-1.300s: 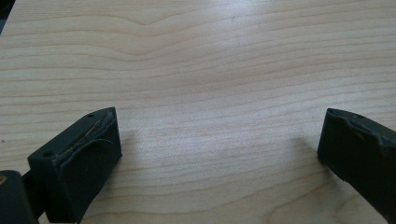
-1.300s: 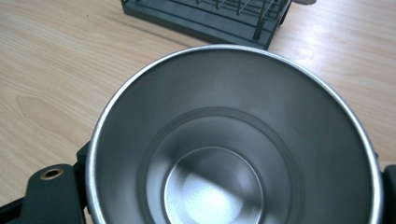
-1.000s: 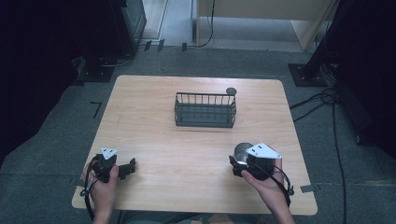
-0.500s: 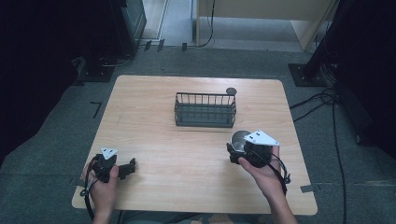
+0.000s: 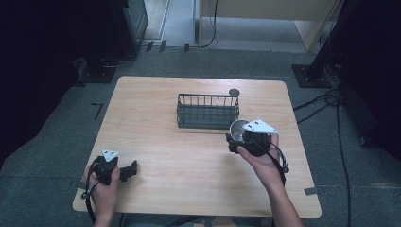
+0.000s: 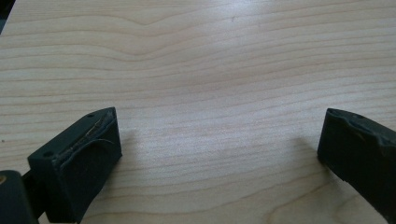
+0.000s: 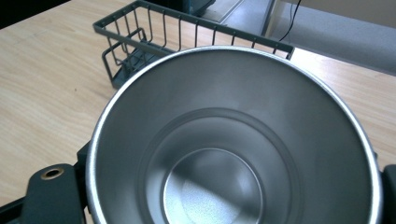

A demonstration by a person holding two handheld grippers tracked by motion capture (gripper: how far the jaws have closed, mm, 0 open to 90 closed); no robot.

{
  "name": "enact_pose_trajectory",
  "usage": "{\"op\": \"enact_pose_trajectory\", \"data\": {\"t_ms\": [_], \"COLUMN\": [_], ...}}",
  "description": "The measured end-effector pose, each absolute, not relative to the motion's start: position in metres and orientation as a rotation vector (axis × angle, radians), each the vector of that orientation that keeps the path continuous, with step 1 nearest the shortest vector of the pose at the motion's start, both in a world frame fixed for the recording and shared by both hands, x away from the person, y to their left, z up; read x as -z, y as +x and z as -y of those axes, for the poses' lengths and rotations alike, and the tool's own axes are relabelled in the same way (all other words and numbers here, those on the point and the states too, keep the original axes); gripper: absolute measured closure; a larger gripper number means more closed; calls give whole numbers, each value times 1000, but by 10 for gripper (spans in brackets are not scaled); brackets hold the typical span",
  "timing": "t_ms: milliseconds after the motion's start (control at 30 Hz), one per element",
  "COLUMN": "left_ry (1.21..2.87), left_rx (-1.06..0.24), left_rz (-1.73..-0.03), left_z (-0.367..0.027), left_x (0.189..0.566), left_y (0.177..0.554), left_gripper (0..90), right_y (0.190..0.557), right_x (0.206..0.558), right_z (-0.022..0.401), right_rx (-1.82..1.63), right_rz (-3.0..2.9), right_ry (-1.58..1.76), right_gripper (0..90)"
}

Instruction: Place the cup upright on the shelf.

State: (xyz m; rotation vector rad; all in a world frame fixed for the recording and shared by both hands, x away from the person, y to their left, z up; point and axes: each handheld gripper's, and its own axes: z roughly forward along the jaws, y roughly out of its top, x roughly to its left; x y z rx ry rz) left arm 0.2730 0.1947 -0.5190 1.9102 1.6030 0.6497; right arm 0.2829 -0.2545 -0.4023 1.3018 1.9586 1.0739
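A light wooden table point(image 5: 156, 109) with fine grain stands on grey carpet point(image 5: 61, 127). A small dark disc point(image 5: 234, 92) lies near the table's far edge. On the carpet, a black tape corner point(image 5: 98, 109) sits left of the table and a grey tape strip point(image 5: 311, 191) near its right front corner. Black cables point(image 5: 326, 101) trail along the right, beside a black stand base point(image 5: 309, 74). A dark cabinet point(image 5: 127, 23) stands far left, and pale wooden furniture point(image 5: 265, 9) lies beyond.

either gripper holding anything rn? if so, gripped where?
Right gripper holds a steel cup, jaws on opposite sides of its outer wall just below the rim, near the wire basket. Left gripper is open over bare table, holding nothing.
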Motion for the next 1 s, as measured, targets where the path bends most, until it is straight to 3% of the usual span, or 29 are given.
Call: {"op": "enact_pose_trajectory", "data": {"t_ms": [1000], "left_ry": [1908], "left_rx": [-650], "left_rz": [-1604], "left_z": [-195], "left_x": [519], "left_y": [273], "left_gripper": [0], "right_y": [353], "right_x": [376], "right_z": [232], "right_rx": [-1101], "right_rz": [-1893], "right_ry": [1290], "right_gripper": [179]}}
